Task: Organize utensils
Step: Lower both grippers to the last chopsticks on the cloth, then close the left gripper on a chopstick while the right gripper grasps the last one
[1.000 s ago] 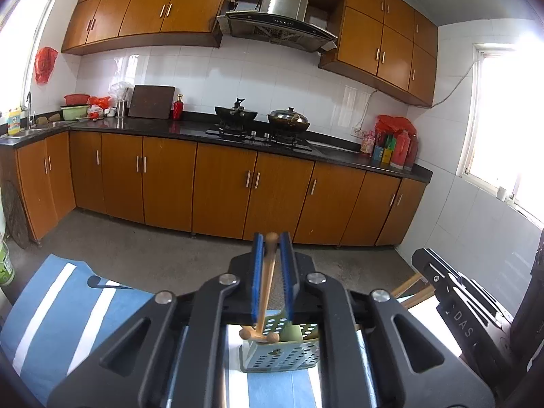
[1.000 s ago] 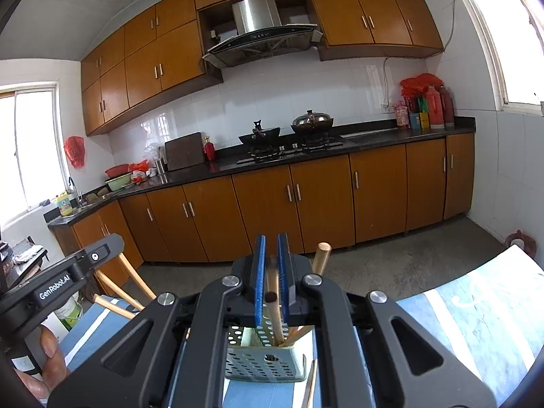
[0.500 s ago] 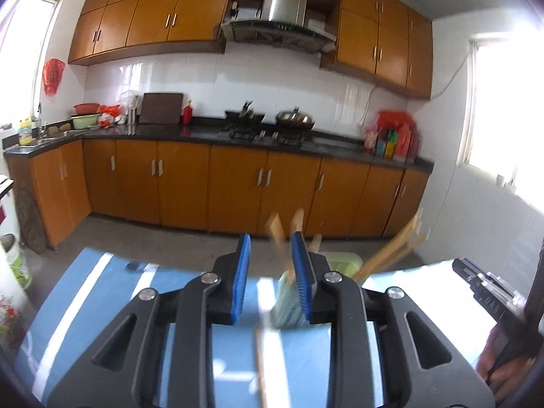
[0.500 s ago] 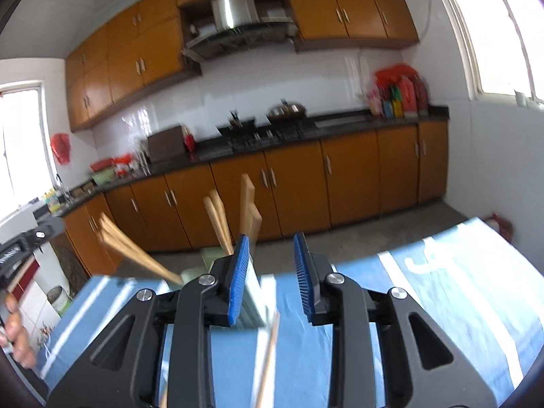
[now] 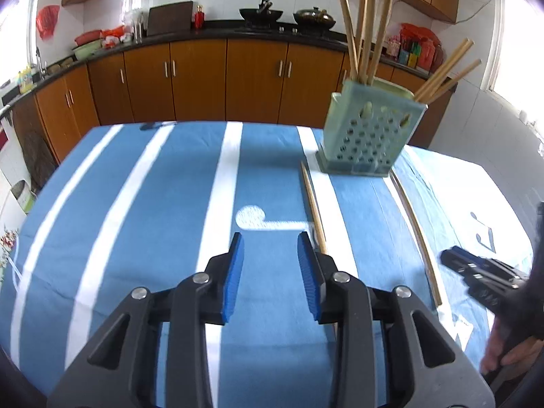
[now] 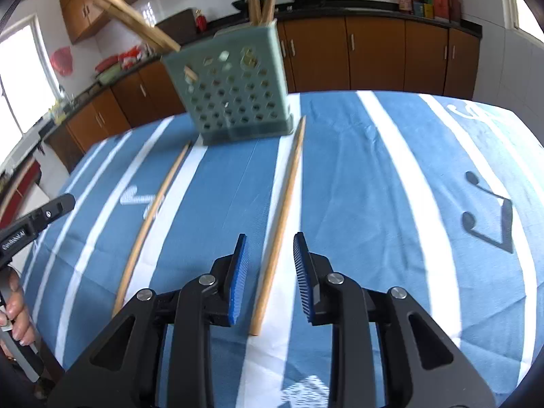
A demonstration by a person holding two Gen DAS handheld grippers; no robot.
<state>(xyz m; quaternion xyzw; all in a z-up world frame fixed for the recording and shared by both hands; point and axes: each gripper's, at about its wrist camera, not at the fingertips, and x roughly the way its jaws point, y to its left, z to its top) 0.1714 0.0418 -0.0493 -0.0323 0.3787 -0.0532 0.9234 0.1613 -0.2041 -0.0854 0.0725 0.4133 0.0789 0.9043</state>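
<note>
1. Our left gripper, its jaws just widened, grips nothing.
2. Right gripper released, straddling a chopstick untouched.
3. Holder at twelve o'clock.

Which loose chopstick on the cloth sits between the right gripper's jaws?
The chopstick running from the holder's right corner down between the right gripper's open jaws; the other chopstick lies further left.
</note>
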